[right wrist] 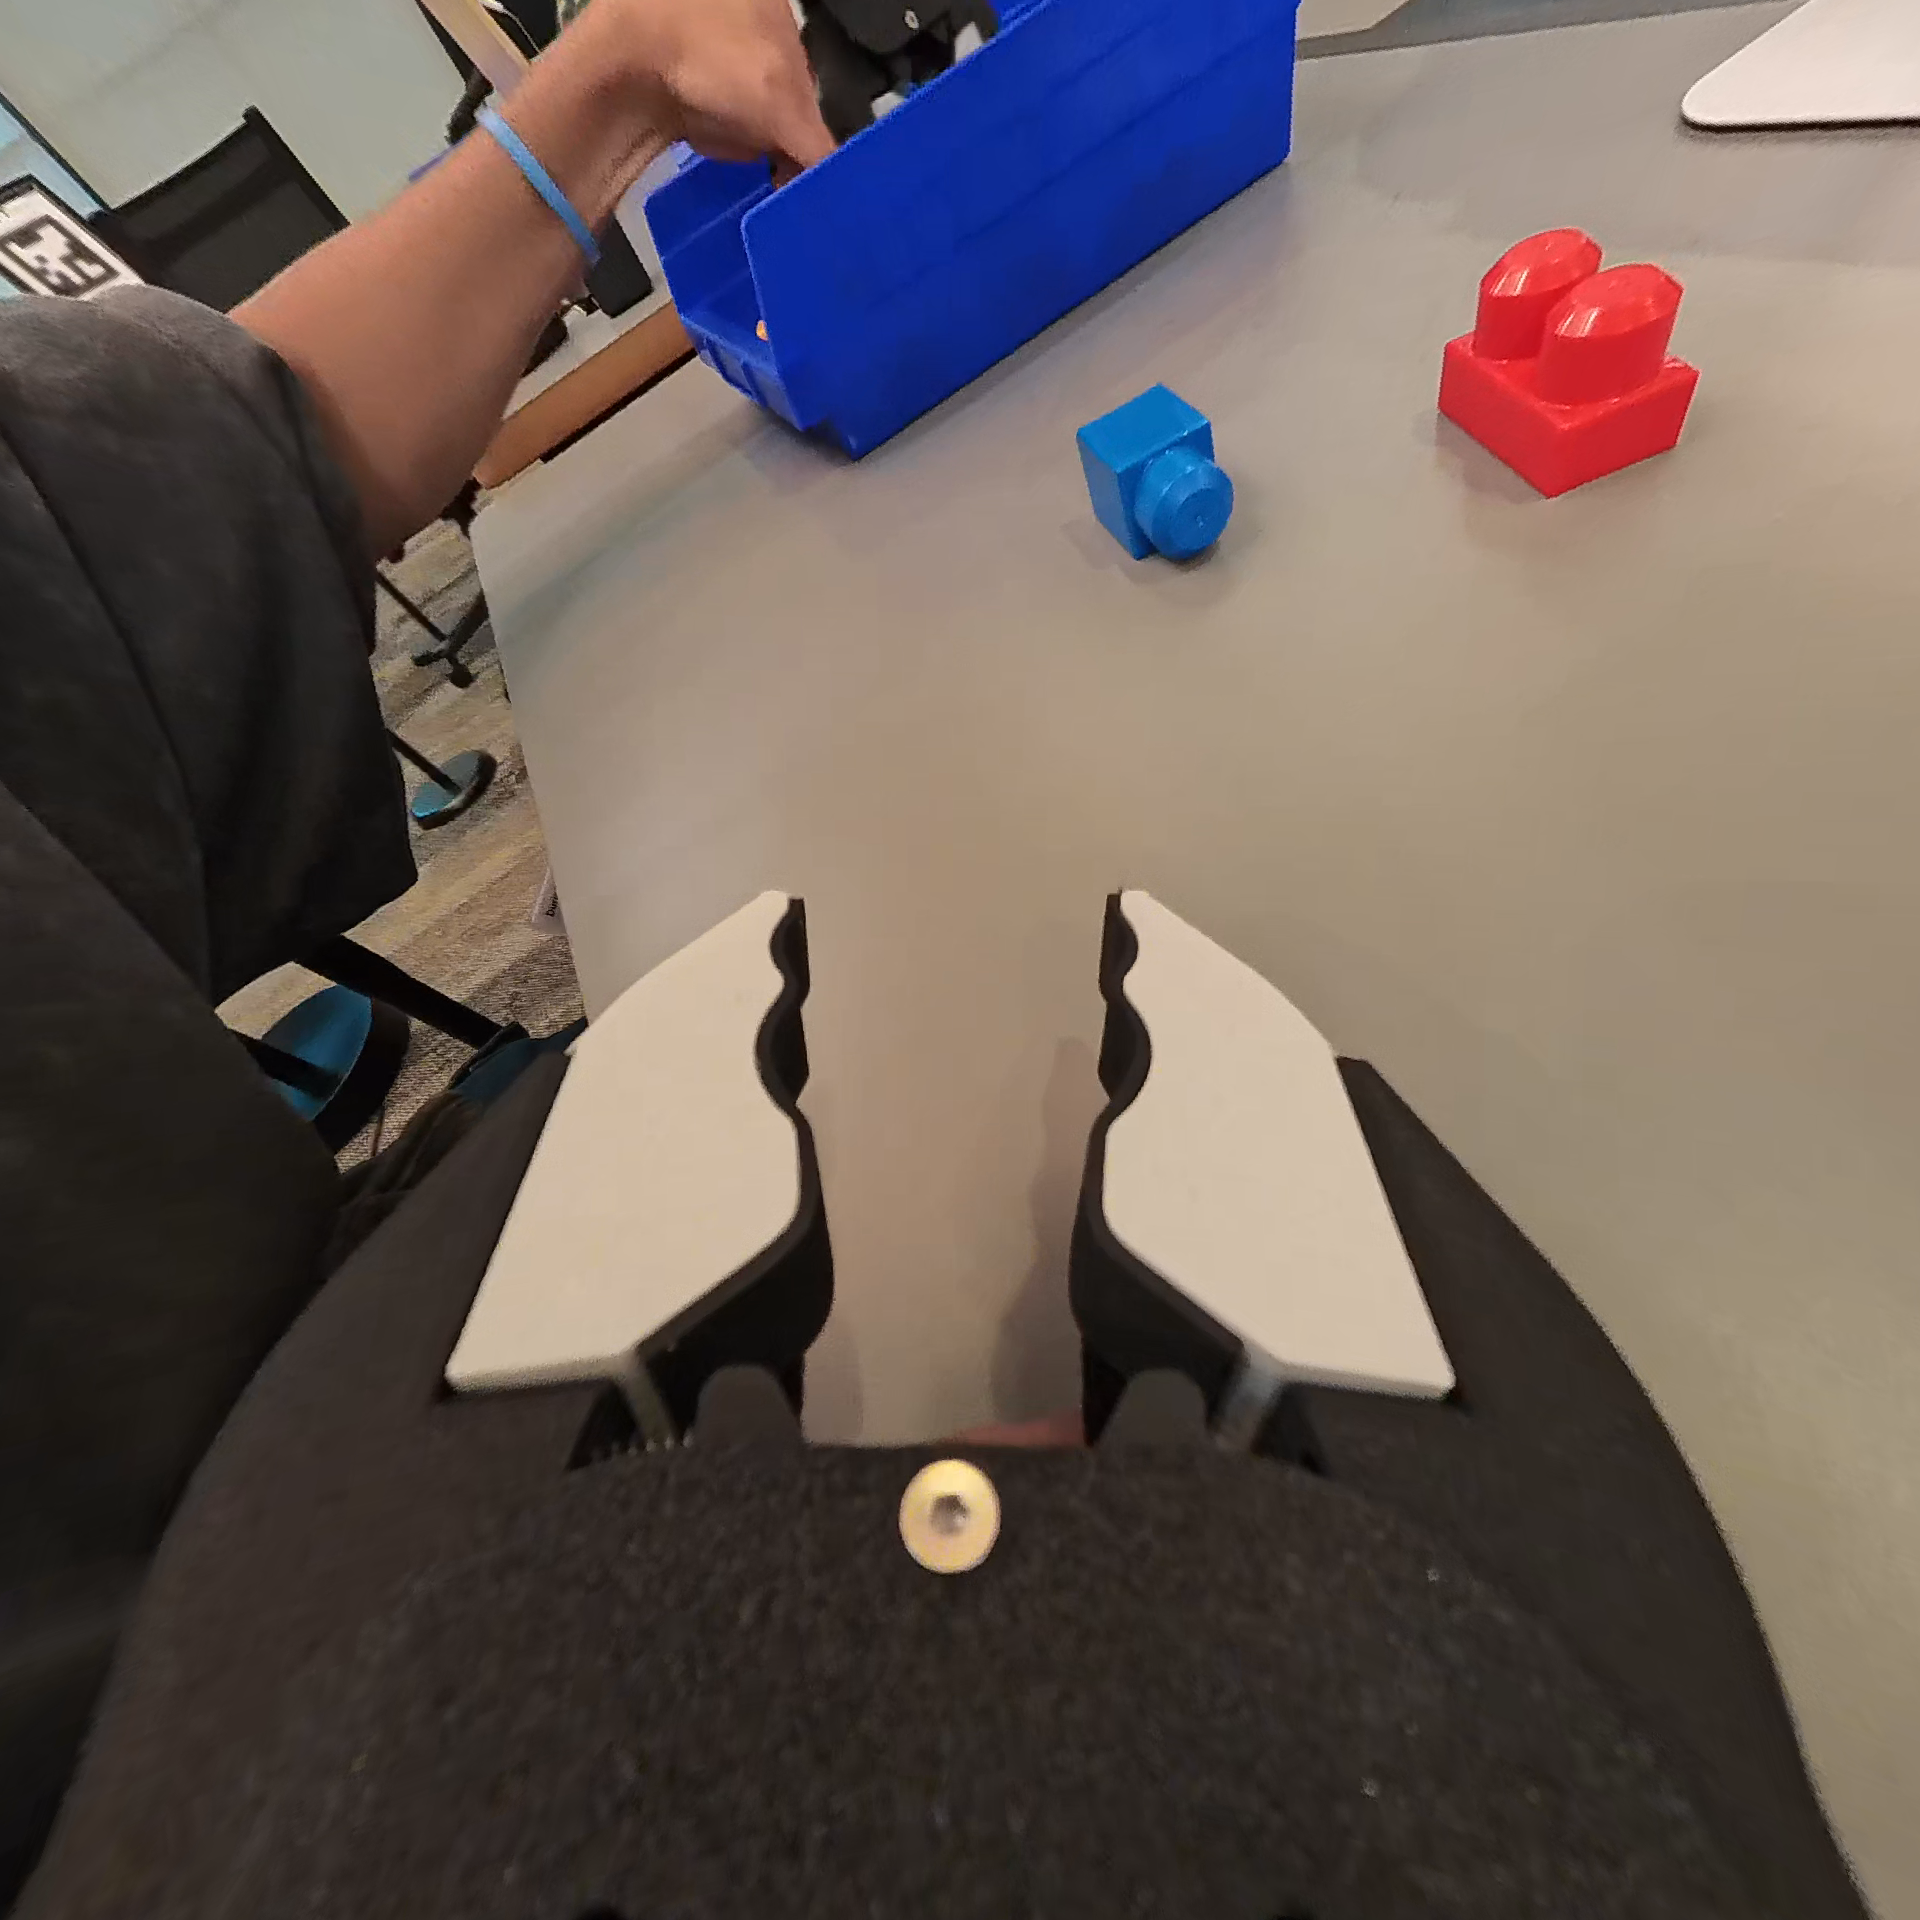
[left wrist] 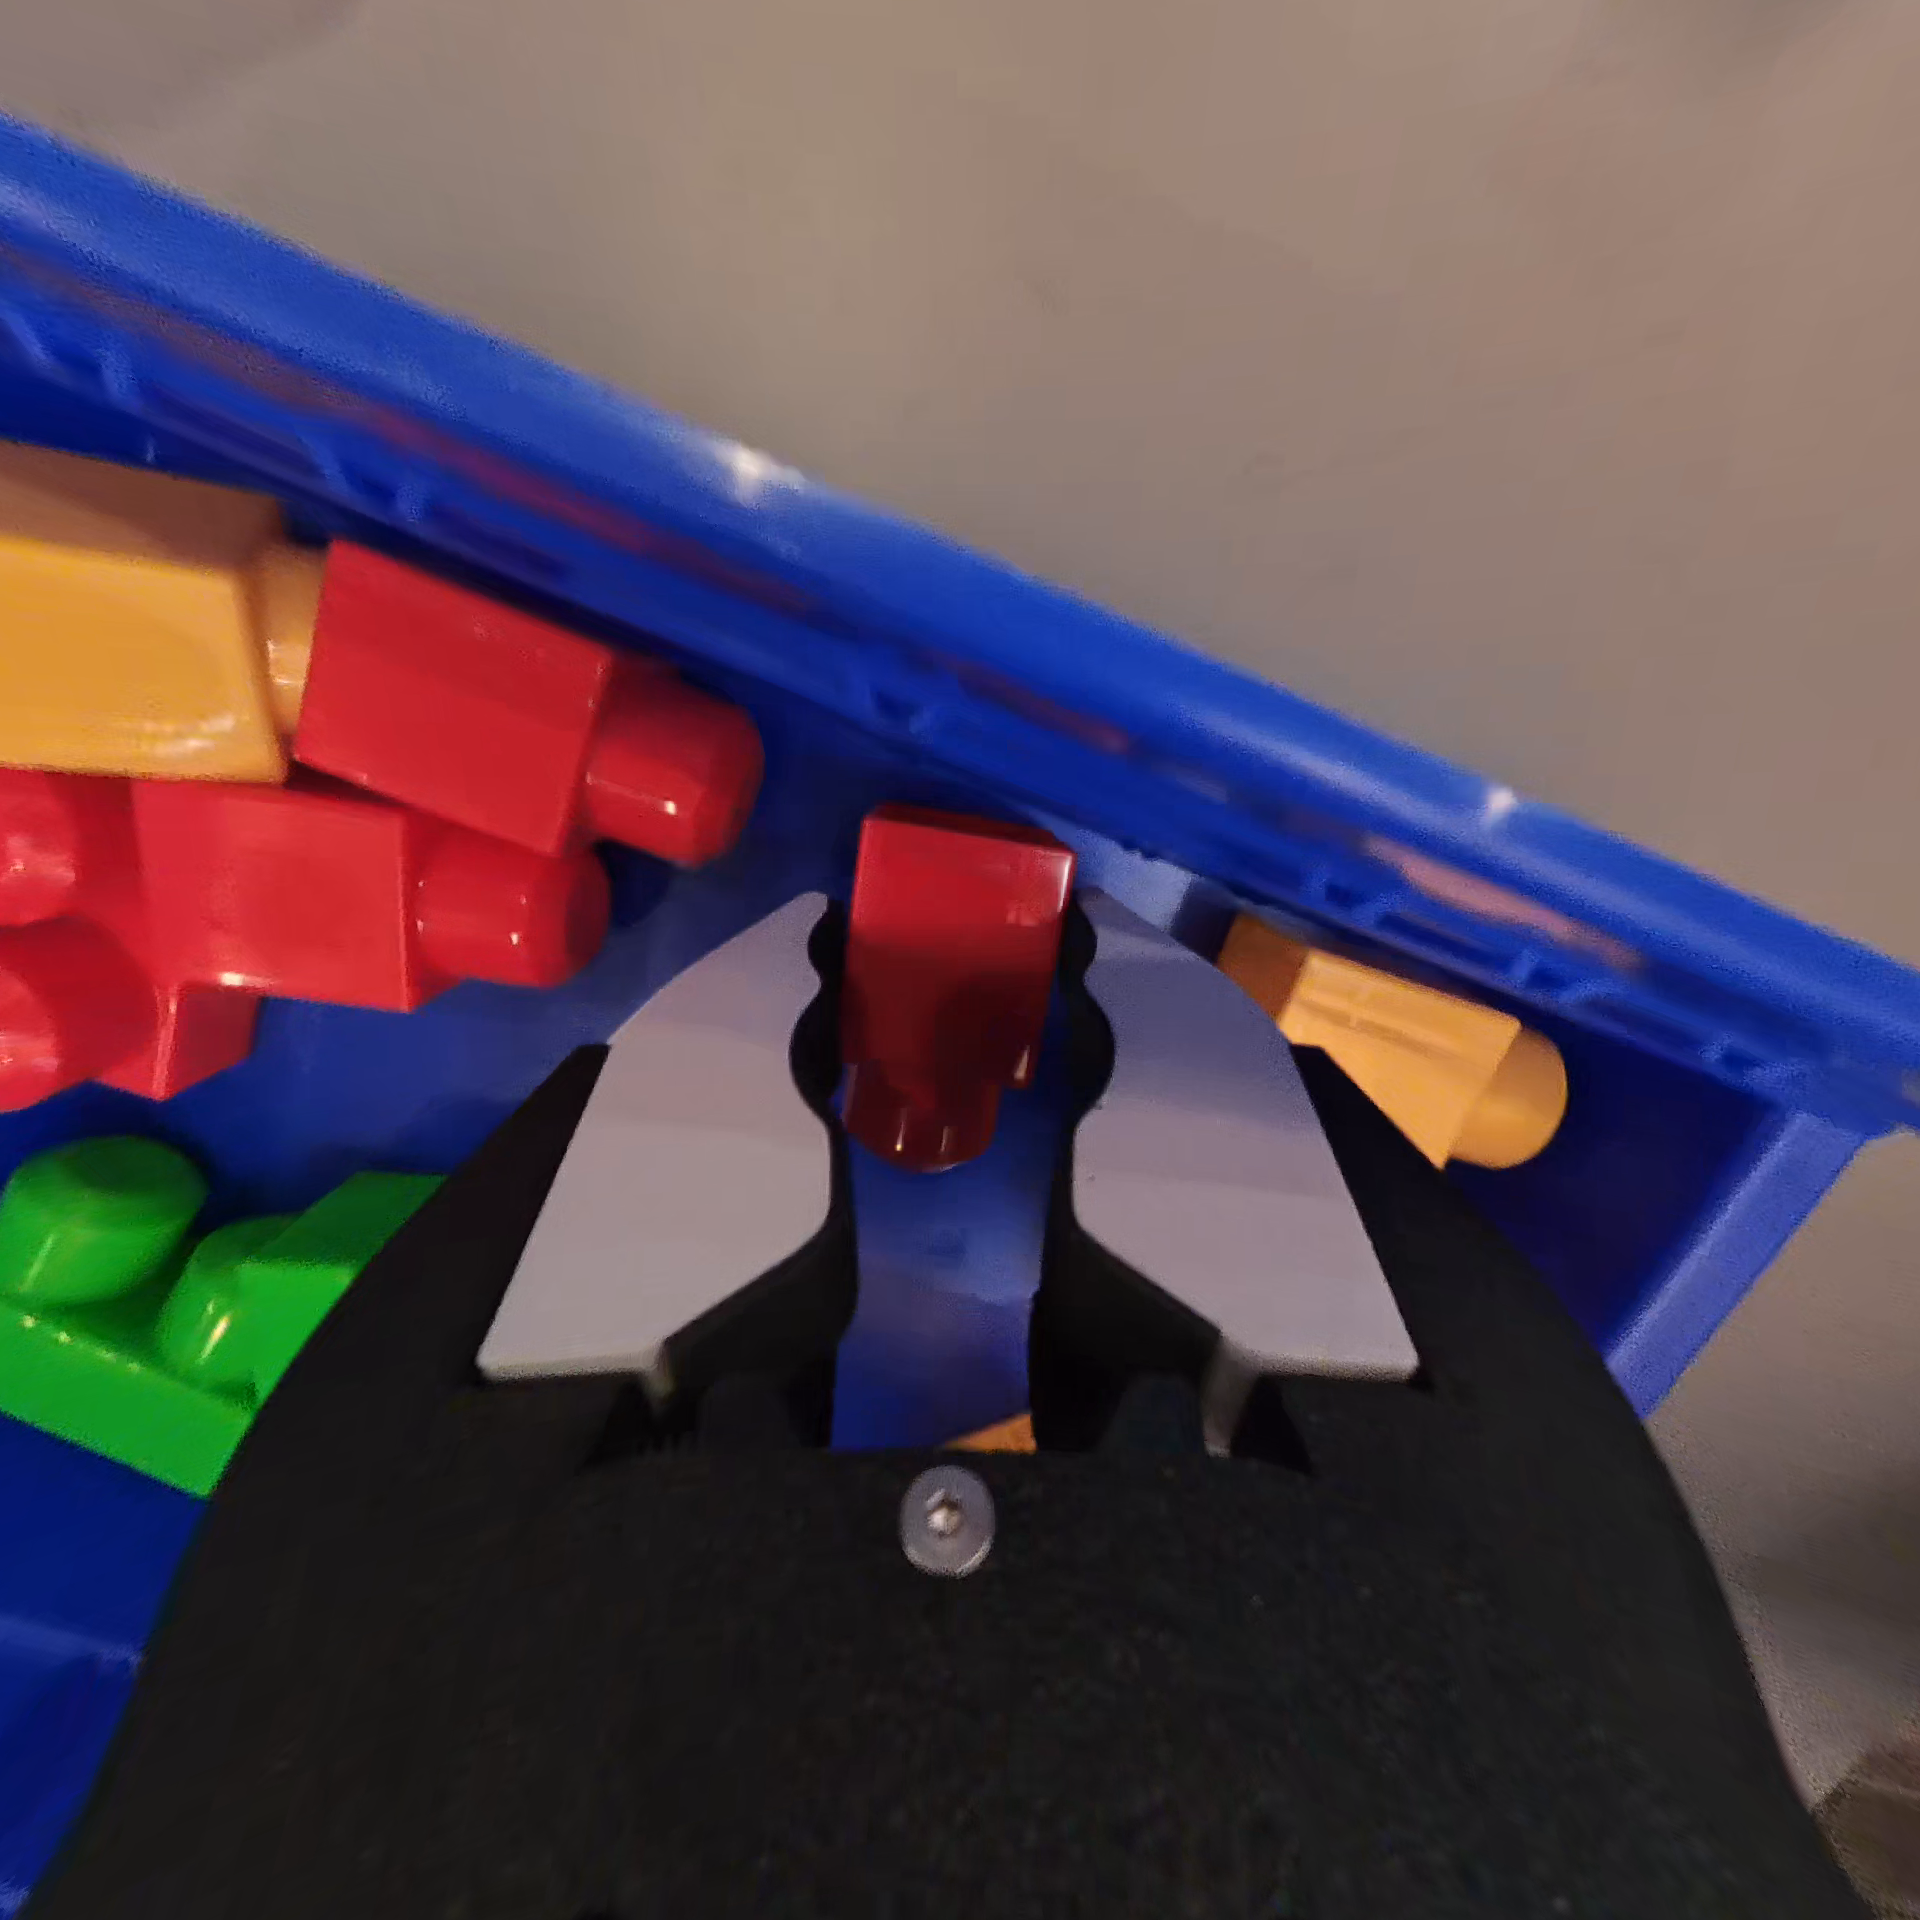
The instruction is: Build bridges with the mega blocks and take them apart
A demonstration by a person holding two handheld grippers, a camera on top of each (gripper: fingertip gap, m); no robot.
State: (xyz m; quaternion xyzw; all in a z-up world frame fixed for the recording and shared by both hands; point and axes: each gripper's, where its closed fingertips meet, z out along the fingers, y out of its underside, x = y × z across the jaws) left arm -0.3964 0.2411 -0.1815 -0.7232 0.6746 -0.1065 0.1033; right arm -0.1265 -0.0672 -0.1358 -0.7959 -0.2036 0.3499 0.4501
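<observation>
A grey table (right wrist: 1351,831) with a matte top fills most of the right wrist view, evenly lit. Off its left edge lies a grey patterned carpet (right wrist: 457,935), where black stand legs (right wrist: 436,623) with teal feet rest. At the far left a dark chair (right wrist: 229,208) stands before a pale wall (right wrist: 208,62). A white flat base (right wrist: 1808,83) sits on the table's far right corner.
</observation>
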